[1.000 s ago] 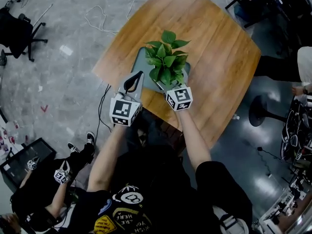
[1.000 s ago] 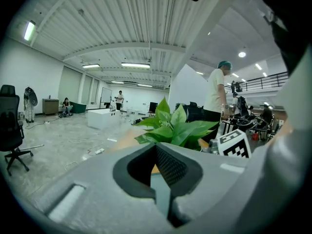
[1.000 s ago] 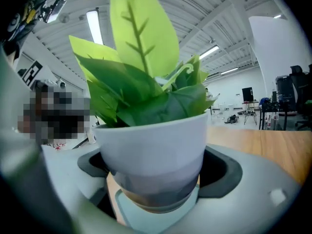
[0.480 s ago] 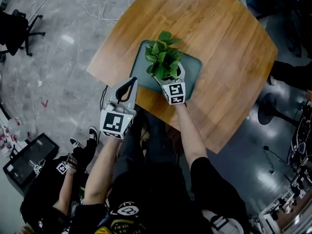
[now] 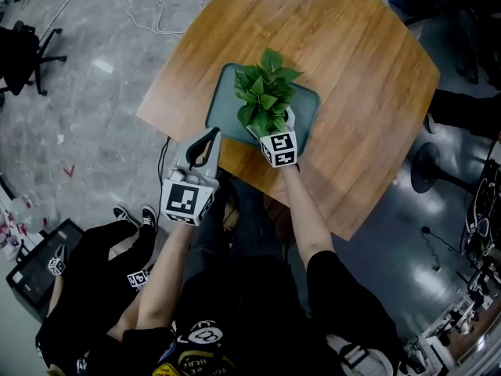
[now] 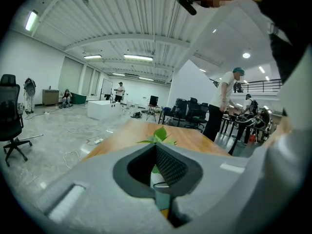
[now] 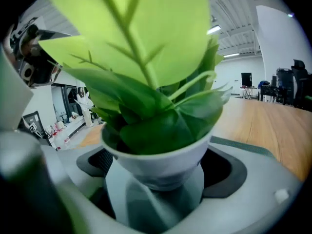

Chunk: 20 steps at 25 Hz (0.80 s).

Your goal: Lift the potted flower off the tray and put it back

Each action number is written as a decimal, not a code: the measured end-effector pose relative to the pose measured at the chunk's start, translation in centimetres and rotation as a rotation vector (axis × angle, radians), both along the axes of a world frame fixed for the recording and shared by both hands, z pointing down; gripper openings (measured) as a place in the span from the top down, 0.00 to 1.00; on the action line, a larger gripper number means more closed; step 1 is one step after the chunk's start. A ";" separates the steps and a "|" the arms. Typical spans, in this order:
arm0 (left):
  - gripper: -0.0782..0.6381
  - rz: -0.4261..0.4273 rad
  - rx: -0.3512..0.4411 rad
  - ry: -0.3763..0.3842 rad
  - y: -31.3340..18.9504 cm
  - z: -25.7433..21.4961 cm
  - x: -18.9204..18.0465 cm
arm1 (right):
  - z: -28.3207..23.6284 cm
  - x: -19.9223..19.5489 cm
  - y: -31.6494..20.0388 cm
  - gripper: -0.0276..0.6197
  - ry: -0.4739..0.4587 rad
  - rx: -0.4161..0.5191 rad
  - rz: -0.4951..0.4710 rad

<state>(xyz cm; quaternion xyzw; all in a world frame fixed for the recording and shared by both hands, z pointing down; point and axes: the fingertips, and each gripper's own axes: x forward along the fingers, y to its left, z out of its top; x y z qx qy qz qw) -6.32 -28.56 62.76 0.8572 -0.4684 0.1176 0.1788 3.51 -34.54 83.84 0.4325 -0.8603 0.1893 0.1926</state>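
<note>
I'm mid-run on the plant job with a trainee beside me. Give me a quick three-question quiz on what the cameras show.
1. True or false: the left tool is gripping the pot.
2. The tray lies on: A) the floor, B) the wooden table, C) an office chair.
3. Fill in the blank: the right tool is shut on the ___.

Key
1. False. The left tool's jaws are together with nothing between them, and it is held at the table's near edge.
2. B.
3. Pot. The white pot with the green plant sits between the right tool's jaws, over the tray.
</note>
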 end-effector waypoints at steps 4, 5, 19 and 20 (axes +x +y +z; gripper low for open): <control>0.89 0.007 -0.026 0.014 0.8 0.0 0.1 | 0.4 1.5 2.7 0.10 0.000 -0.089 0.044; 0.89 0.009 -0.037 0.016 1.2 -0.1 0.1 | 0.1 2.3 4.0 0.10 -0.028 -0.128 0.082; 0.89 0.081 0.056 0.019 2.7 -13.3 0.2 | -32.7 8.6 12.0 0.95 -0.179 0.169 0.433; 0.89 0.069 0.074 0.007 2.3 -14.6 -0.1 | -34.5 8.5 11.8 0.95 -0.164 0.200 0.434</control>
